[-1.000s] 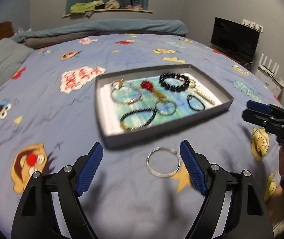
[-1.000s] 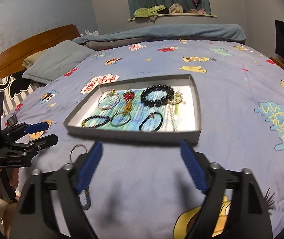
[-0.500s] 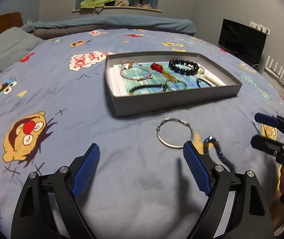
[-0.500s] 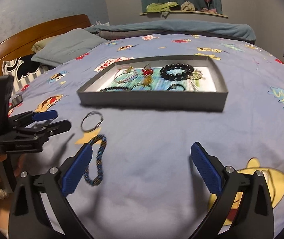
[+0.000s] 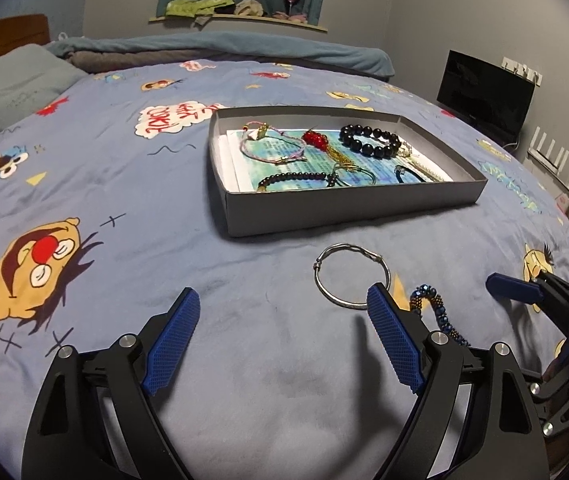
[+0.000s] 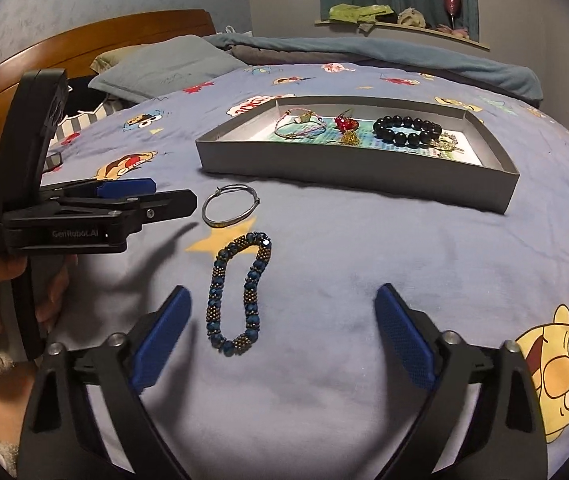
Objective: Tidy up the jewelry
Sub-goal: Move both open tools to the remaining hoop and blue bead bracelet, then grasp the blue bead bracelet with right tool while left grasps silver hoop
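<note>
A grey cardboard tray point(image 5: 348, 210) is set on a bed covered by a blue cartoon-print blanket point(image 5: 124, 184). Inside the tray, a black bead bracelet point(image 5: 368, 141), a pink cord bracelet point(image 5: 272, 148), a red bead charm point(image 5: 316, 139) and a dark beaded bracelet point(image 5: 296, 178) are laid on a printed sheet. Just in front of the tray's near wall, a silver bangle point(image 5: 351, 274) is seen on the blanket, and directly beyond it, farther from the tray, a blue-and-gold beaded bracelet point(image 6: 240, 288) lies flat.

The left gripper point(image 5: 280, 340) is held wide open with nothing between its fingers, near the bangle. The right gripper point(image 6: 282, 338) is also spread wide, its jaws having just closed slightly; the beaded bracelet lies between its fingers untouched.
</note>
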Tool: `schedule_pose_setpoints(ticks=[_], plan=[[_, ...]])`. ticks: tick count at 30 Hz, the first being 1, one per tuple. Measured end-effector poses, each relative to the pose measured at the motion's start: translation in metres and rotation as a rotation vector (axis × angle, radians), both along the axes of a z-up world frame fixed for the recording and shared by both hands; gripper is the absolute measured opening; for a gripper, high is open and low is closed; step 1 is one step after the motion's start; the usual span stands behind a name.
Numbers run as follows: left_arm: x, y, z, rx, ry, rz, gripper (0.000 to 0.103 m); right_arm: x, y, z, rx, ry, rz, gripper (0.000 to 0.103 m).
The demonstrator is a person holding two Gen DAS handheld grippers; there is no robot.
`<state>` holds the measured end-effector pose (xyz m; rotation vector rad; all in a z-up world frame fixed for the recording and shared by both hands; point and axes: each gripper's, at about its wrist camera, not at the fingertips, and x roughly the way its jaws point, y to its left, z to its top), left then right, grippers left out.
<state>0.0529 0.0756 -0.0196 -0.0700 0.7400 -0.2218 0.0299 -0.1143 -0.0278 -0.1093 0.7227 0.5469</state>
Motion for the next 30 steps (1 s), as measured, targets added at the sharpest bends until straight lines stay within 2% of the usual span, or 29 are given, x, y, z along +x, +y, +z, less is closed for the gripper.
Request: schedule_pose_setpoints(ticks=[9, 10, 12, 13, 18, 30], plan=[[0.006, -0.003, 0.003, -0.021, -0.01, 0.012, 0.084, 0.001, -0.002, 0.001, 0.021, 0.006, 0.002, 0.063], [0.008, -0.004, 0.003, -0.023, -0.009, 0.009, 0.082, 0.001, -0.002, 0.001, 0.022, 0.007, 0.005, 0.058], [0.011, -0.007, 0.004, -0.018, -0.007, -0.001, 0.067, 0.001, 0.0, 0.0, 0.017, 0.011, 0.013, 0.049], [0.013, -0.01, 0.003, -0.011, -0.002, -0.011, 0.064, 0.001, 0.001, -0.001, 0.013, 0.012, 0.017, 0.044], [0.021, -0.022, -0.002, 0.002, 0.021, -0.052, 0.046, -0.001, 0.005, -0.004, 0.006, 0.022, 0.041, 0.039], [0.032, -0.024, -0.017, 0.011, 0.072, -0.046, 0.031, 0.003, 0.013, -0.013, -0.033, 0.043, 0.03, 0.025]])
